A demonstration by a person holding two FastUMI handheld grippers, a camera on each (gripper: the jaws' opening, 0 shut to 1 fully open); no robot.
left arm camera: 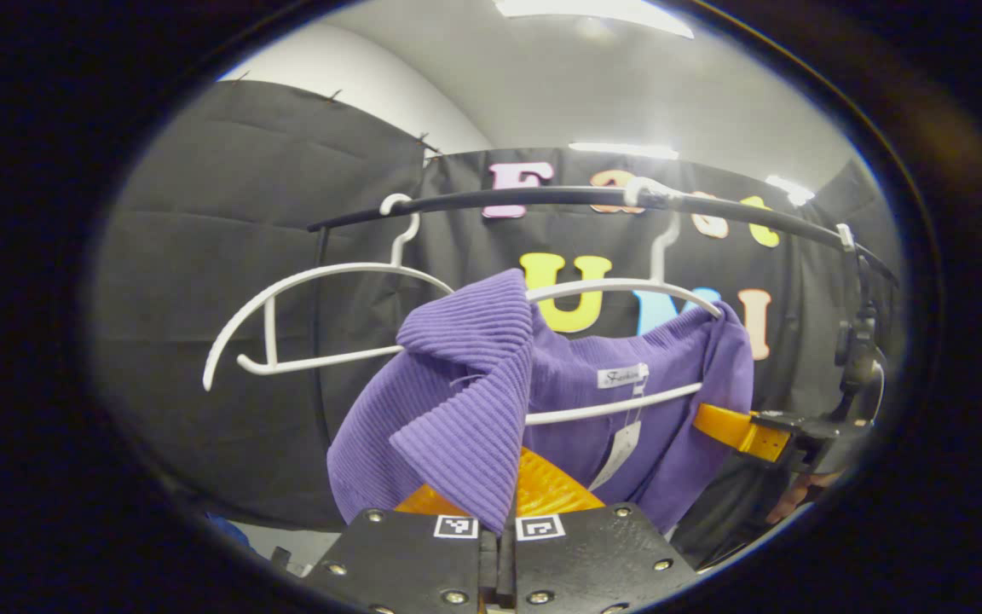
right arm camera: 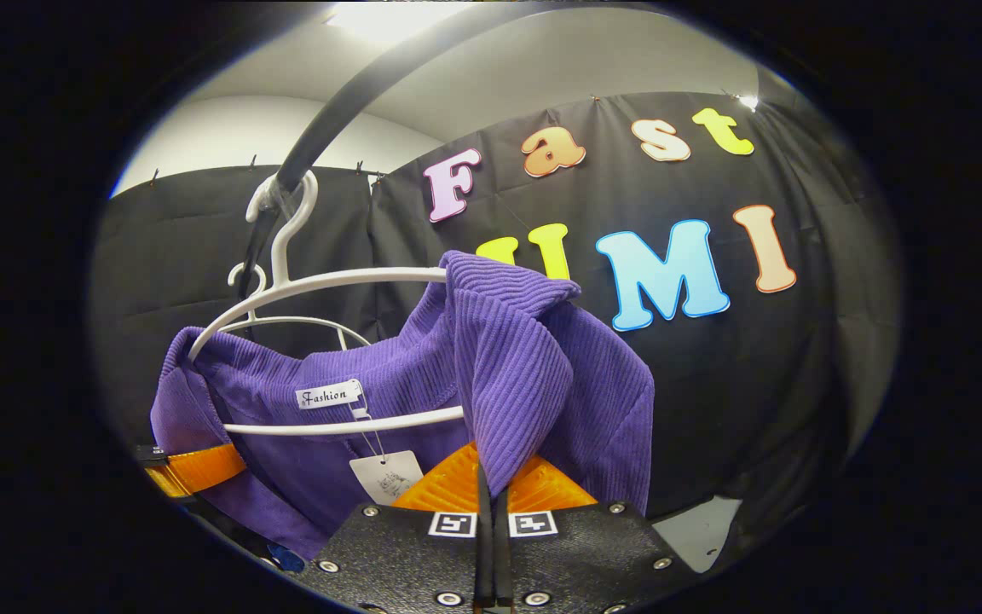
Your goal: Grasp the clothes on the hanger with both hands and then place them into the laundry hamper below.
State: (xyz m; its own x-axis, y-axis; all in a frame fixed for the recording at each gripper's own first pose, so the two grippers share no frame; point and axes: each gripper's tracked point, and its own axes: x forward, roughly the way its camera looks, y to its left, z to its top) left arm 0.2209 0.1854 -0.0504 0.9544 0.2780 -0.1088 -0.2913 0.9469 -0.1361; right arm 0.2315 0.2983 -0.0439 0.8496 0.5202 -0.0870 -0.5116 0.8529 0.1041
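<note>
Sweater [left arm camera: 474, 401]: purple ribbed knit, draped on a white hanger [left arm camera: 627, 288] that hangs from the rail [left arm camera: 542, 198]; one shoulder is lifted clear into a peaked fold, the rest sags below the hanger's lower bar.
Left gripper [left arm camera: 498, 499]: fingers pinched together on the near shoulder fold of the sweater, just below the rail's middle.
Right gripper [right arm camera: 491, 486]: fingers closed on the other shoulder fold, which rises in a peak beside the hanger's top arm.
Far gripper: in the left gripper view the other tool [left arm camera: 742, 431] sits at the sweater's far edge, under the rail's right end; a bit of a hand shows behind it.
Rail: dark, round, curved by the lens, running above the sweater.
Spare hanger [left arm camera: 320, 320]: white, thin plastic, bare, hooked on the rail just left of the sweater.
In the way: the hanger's lower bar [right arm camera: 346, 424] crosses the neck opening between the two pinched folds.
Tags: a sewn neck label [right arm camera: 329, 395] and a white paper tag [right arm camera: 387, 475] dangle on a thread below the bar.
Hamper: cannot tell where it stands.
</note>
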